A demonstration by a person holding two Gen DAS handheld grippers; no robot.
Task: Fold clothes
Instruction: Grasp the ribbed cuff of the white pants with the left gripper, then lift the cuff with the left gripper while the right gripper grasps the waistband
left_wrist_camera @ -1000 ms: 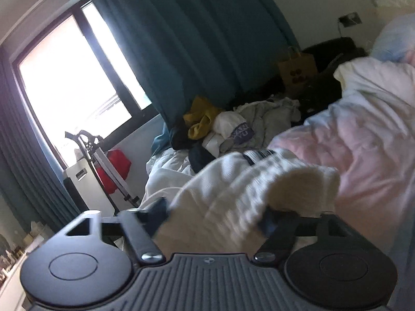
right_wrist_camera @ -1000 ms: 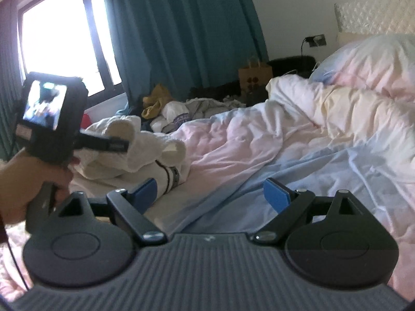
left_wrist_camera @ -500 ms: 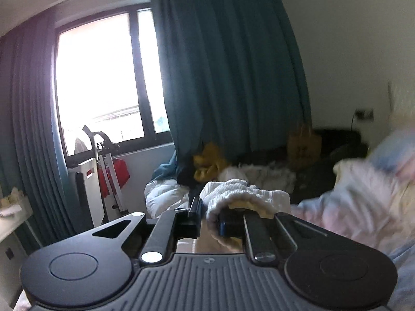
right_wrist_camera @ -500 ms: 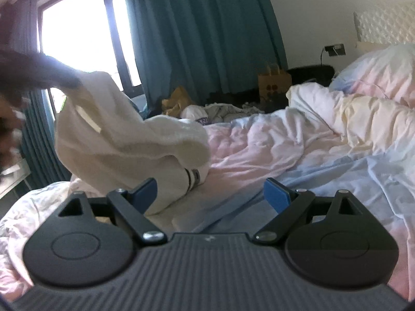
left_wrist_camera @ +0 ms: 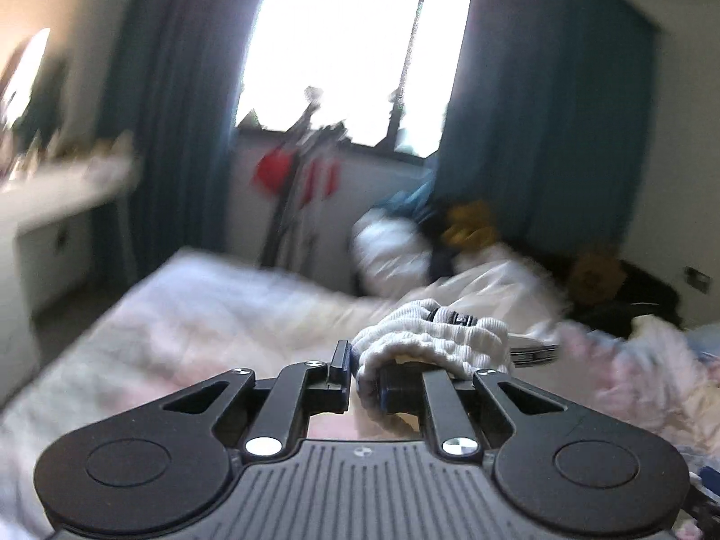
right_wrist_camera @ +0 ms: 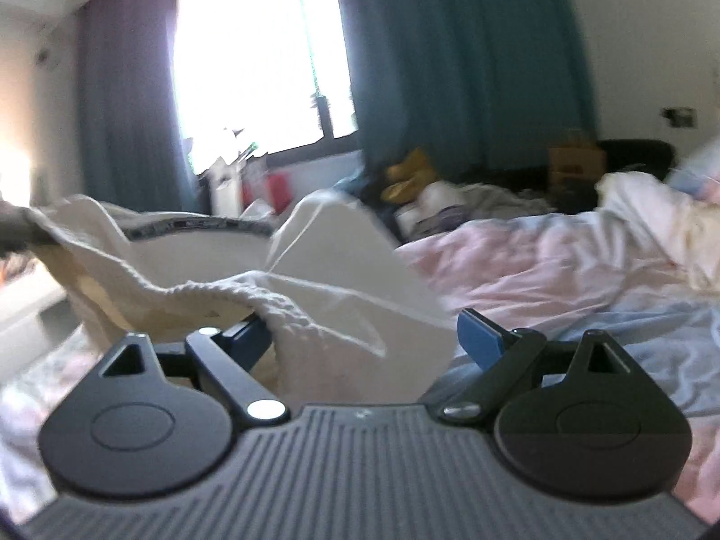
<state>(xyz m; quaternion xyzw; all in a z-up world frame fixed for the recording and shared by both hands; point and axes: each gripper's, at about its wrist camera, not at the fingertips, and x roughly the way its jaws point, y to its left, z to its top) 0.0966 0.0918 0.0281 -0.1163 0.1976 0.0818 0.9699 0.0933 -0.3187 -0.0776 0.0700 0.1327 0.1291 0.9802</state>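
A white knitted garment [left_wrist_camera: 432, 337] with a dark striped band is bunched in my left gripper [left_wrist_camera: 364, 373], whose jaws are shut on its edge. In the right wrist view the same white garment [right_wrist_camera: 342, 288] hangs spread above the bed, with its left end held up at the frame's left edge. My right gripper [right_wrist_camera: 364, 337] is open, and part of the garment lies between its blue fingertips [right_wrist_camera: 479, 337] without being pinched.
A bed with a rumpled pink and blue duvet [right_wrist_camera: 562, 270] fills the right. A pile of clothes [right_wrist_camera: 423, 189] lies near the teal curtain [right_wrist_camera: 450, 54]. A bright window [left_wrist_camera: 351, 45], a red-and-black stand [left_wrist_camera: 292, 180] and a white desk [left_wrist_camera: 49, 198] are at the left.
The left gripper has swung left with the garment, now facing the window and desk. The garment has come down between the right gripper's open fingers.
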